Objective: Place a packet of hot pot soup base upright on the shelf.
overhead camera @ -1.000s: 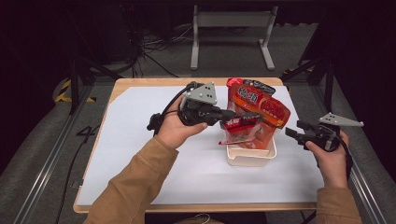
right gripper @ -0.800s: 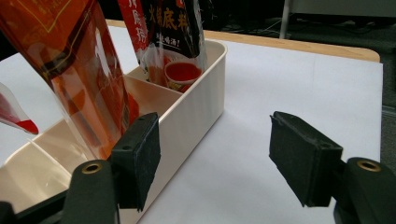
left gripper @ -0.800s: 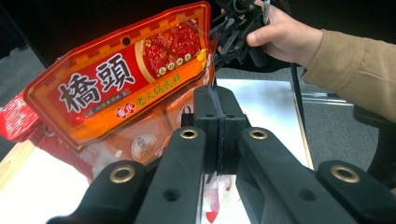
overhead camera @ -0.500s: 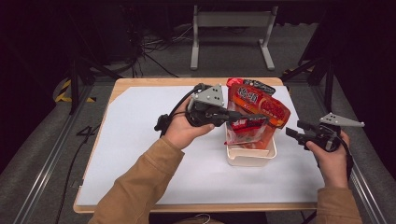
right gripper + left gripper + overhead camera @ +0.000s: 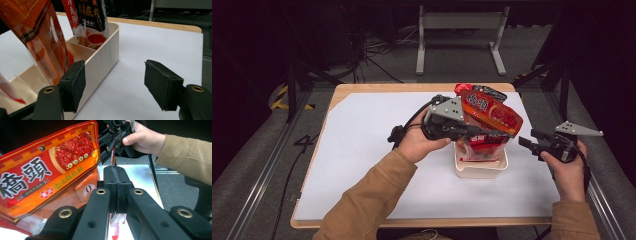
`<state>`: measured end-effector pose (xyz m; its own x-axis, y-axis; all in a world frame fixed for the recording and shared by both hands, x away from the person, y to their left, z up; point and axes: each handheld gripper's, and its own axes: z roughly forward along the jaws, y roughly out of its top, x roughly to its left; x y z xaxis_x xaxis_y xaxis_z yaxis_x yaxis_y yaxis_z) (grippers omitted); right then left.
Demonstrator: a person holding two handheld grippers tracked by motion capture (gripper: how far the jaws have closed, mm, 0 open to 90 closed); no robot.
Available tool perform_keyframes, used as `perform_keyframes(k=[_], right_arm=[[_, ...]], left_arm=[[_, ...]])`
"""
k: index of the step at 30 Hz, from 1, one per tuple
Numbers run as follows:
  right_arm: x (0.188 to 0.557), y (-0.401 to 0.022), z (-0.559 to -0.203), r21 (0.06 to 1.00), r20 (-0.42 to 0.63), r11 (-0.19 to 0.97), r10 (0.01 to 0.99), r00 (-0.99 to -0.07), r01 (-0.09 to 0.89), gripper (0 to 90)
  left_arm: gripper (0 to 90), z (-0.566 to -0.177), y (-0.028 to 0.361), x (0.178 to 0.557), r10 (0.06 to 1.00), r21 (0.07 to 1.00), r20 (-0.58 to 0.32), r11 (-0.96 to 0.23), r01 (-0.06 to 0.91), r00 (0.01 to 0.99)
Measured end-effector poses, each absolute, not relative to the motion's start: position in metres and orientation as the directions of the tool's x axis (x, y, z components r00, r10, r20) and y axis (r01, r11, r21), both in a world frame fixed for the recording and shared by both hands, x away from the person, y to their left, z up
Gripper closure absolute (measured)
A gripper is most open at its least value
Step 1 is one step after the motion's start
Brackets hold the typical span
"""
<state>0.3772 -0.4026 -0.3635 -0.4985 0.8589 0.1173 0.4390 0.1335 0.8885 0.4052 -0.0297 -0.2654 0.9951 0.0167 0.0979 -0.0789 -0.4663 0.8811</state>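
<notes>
The left gripper (image 5: 117, 195) has its fingers pressed together, pinching the edge of a red snack bag (image 5: 489, 112) over a cream box (image 5: 480, 169) on the table (image 5: 362, 150). The right gripper (image 5: 537, 142) waits beside, fingers spread

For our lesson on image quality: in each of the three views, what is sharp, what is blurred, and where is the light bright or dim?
High view: white table sheet evenly lit, surroundings dark. Left gripper view: red packet glossy, with its near lower edge soft. Right gripper view: pads crisp, nearby orange pouch blurred.
</notes>
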Motion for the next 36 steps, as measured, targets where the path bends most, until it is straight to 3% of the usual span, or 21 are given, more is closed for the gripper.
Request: perform_keyframes(k=[17,36], right_arm=[[0.377,-0.403,-0.364,0.887,0.122,0.130,0.859,-0.496,0.443,33.6],[0.378,-0.402,-0.365,0.884,0.123,0.133,0.859,-0.498,0.448,33.3]], left_arm=[[90.0,-0.285,-0.046,0.405,-0.016,0.866,0.076,-0.494,-0.074,0.997],[89.8,-0.312,-0.052,0.417,0.016,0.856,0.027,-0.517,-0.015,1.000]])
